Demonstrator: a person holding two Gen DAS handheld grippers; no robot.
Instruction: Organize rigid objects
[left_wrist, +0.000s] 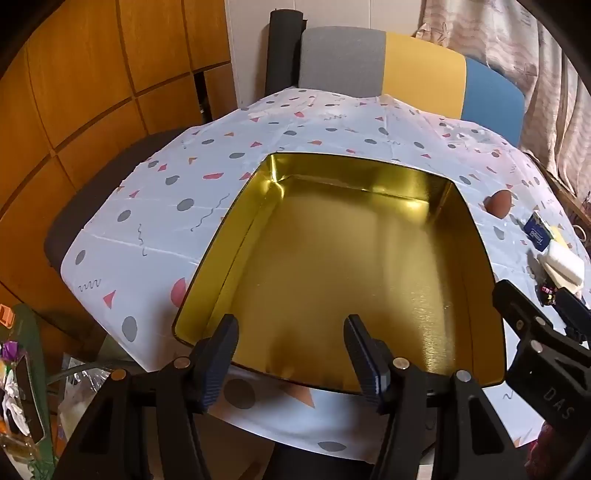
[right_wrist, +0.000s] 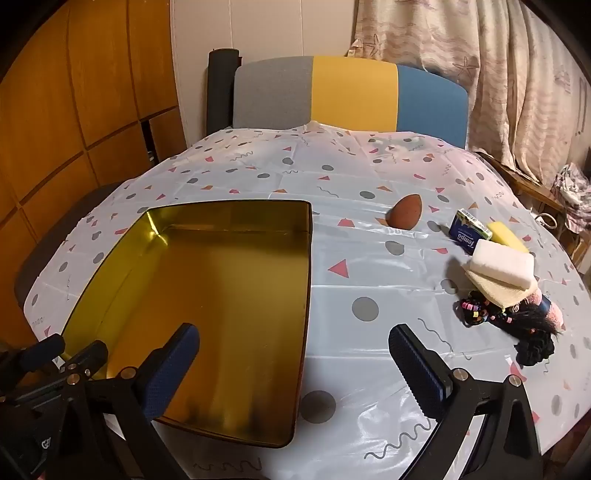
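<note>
Both claws hang over the near edge of the bench, tilted downward, and neither pinches anything. Left claw has its two blue-padded fingers partly spread, with only air between them, poised above the near rim of a gold-lined tin box. Right claw is spread as wide as it goes; its left finger hangs over the box's right near corner and its right finger over bare tablecloth.

The tin box lies open-side up on the left part of the bench, and nothing shows inside it. The bench is covered with a pale blue tablecloth printed with grey dots, pink triangles and squiggles.

The loose things sit well apart from the box, on the right side of the bench. Furthest back is a brown egg-shaped sponge. Right of it lies a blue Tempo tissue pack, touching a yellow sponge. Just in front of these, a white block sponge rests on a folded cream cloth. Nearest the right claw lies a dark tangle of hair ties with coloured beads, beside a black scrunchie.

Behind the bench stands a chair with a grey, yellow and blue back.
</note>
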